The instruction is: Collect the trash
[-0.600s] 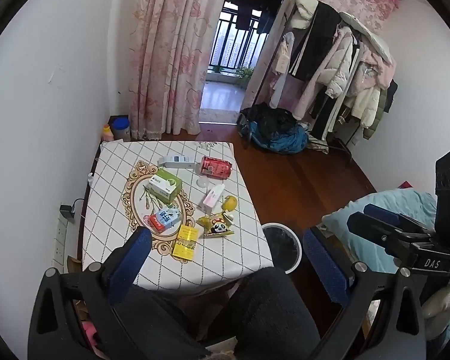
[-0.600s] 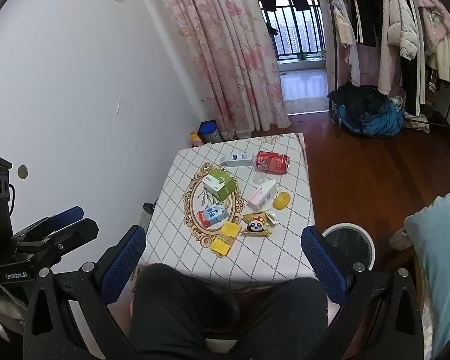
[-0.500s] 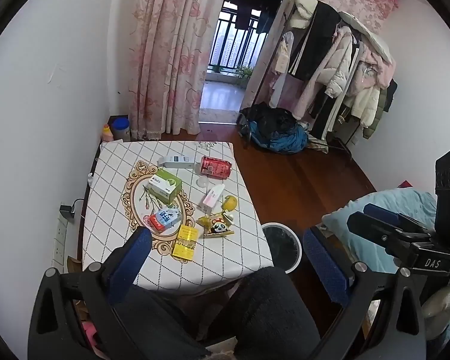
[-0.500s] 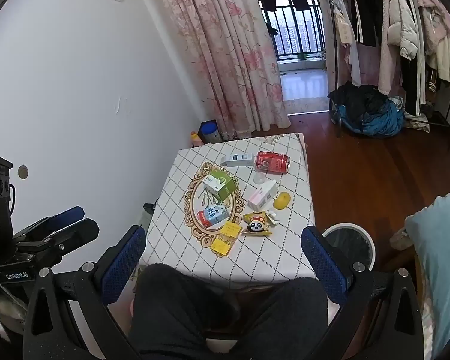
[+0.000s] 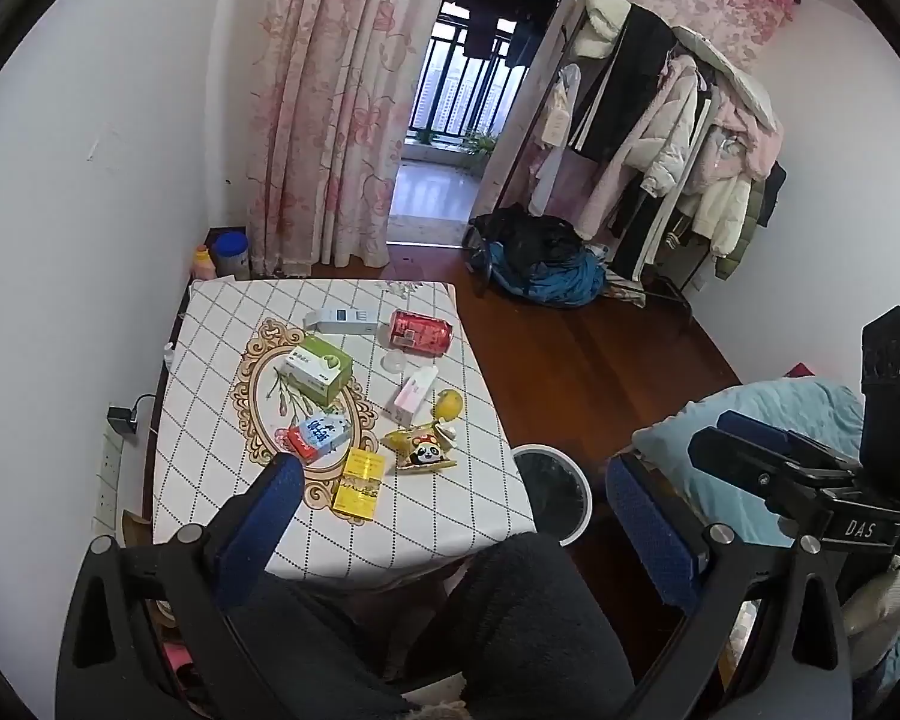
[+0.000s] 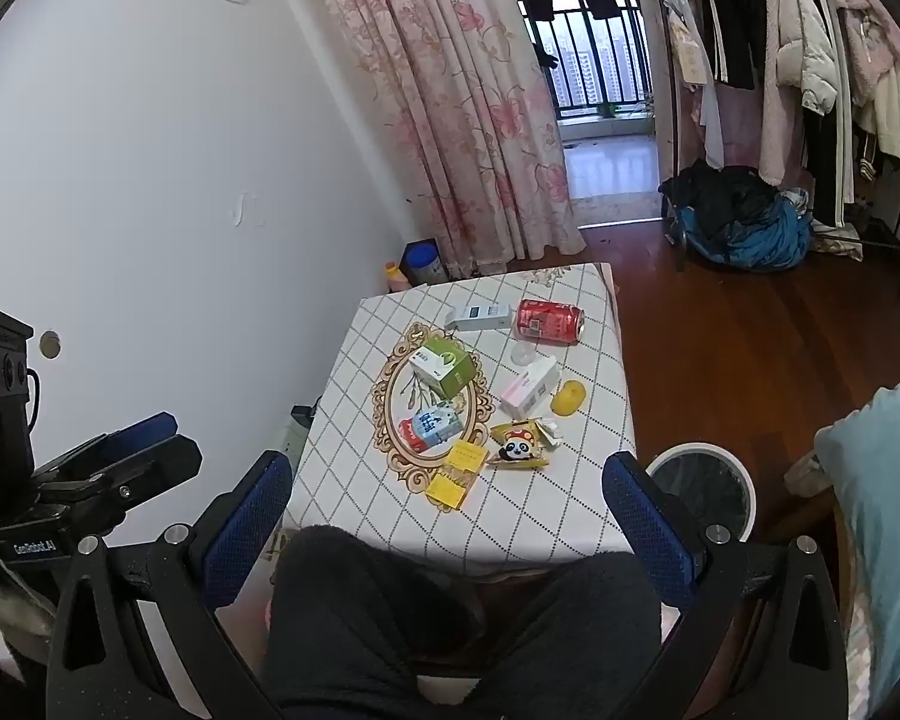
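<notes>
Both grippers hang spread and empty above the person's dark-trousered lap — left gripper [image 5: 450, 534], right gripper [image 6: 447, 525]. Beyond, the checked tabletop [image 5: 222, 324] carries the trash: yellow packet [image 5: 360, 483], panda wrapper [image 5: 421, 449], milk carton [image 5: 318, 433], green box [image 5: 317, 367] and, farthest, red can [image 5: 420, 331]. A white-rimmed bin [image 5: 551, 498] stands on the floor beside the tabletop.

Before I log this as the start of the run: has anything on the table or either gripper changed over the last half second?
Nothing visibly changed. The left gripper and right gripper are both open and empty, held back over the person's lap, and the red soda can, green-and-white carton, yellow panda snack wrapper and white-rimmed waste bin lie where they were.
</notes>
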